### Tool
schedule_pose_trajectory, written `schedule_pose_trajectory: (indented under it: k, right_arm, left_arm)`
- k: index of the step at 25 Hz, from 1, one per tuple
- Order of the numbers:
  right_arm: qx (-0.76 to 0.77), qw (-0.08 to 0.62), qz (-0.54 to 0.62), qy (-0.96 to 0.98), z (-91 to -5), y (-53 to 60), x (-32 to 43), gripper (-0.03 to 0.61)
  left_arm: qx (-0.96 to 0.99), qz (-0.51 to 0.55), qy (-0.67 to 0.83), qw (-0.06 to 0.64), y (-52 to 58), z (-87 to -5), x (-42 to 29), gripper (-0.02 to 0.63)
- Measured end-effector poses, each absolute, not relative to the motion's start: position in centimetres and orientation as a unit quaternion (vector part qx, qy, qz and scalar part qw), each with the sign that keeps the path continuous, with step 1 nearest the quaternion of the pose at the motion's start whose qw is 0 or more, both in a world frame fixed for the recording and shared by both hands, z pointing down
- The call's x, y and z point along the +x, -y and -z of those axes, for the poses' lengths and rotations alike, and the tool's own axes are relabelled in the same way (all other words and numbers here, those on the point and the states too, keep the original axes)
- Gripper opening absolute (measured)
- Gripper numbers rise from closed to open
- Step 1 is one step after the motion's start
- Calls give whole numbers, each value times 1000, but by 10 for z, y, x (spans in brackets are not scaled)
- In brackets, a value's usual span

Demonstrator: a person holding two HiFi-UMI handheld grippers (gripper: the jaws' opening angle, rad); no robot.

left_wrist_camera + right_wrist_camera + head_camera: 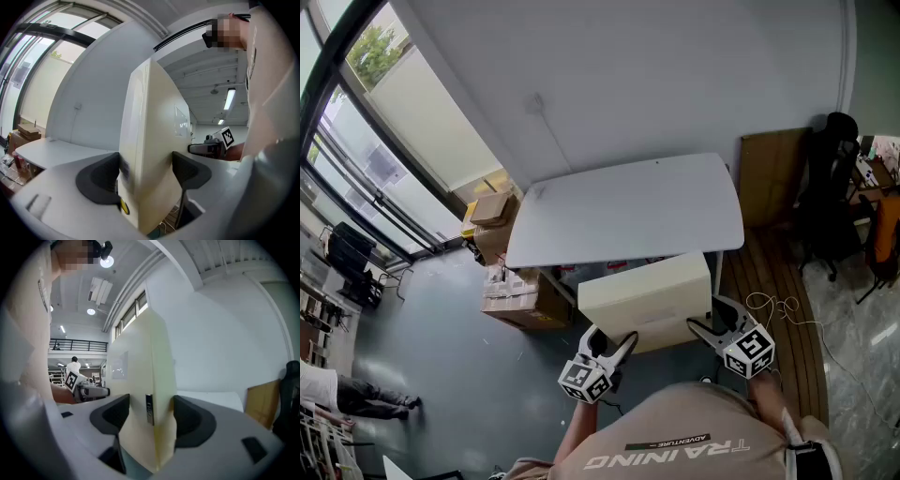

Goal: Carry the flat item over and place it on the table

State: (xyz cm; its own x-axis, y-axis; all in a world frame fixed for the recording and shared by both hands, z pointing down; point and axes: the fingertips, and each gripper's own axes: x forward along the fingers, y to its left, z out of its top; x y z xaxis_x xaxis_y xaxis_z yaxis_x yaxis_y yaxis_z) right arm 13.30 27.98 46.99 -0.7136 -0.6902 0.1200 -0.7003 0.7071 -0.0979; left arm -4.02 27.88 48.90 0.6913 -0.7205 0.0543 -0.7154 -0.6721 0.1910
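Pale cream flat rectangular box is being held in the air just short of the near edge of the white rounded tabletop. It is not yet being rested on it.

The left gripper is being clamped on the box's left end and the right gripper on its right end. One grip per end is probably being used so that the wide panel is kept level and stopped from swinging.

In the left gripper view the box is being pinched between both dark pads, one on each broad face. The jaws are being kept wide only by its thickness. The same firm pinch is being shown in the right gripper view.

Judged: the carry is nearly done, with the lift over the edge and the lowering flat not yet done. Brown cartons are being stored under the table's left side, clear of the path.
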Motion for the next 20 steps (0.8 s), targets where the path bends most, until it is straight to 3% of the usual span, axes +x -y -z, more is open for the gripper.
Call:
schedule_pose_trajectory:
  k: [20]
  right_arm:
    - [342,62,-88,934,-490,-291,97,264]
  left_arm:
    - [897,6,421,135,-303,-512,-75,337]
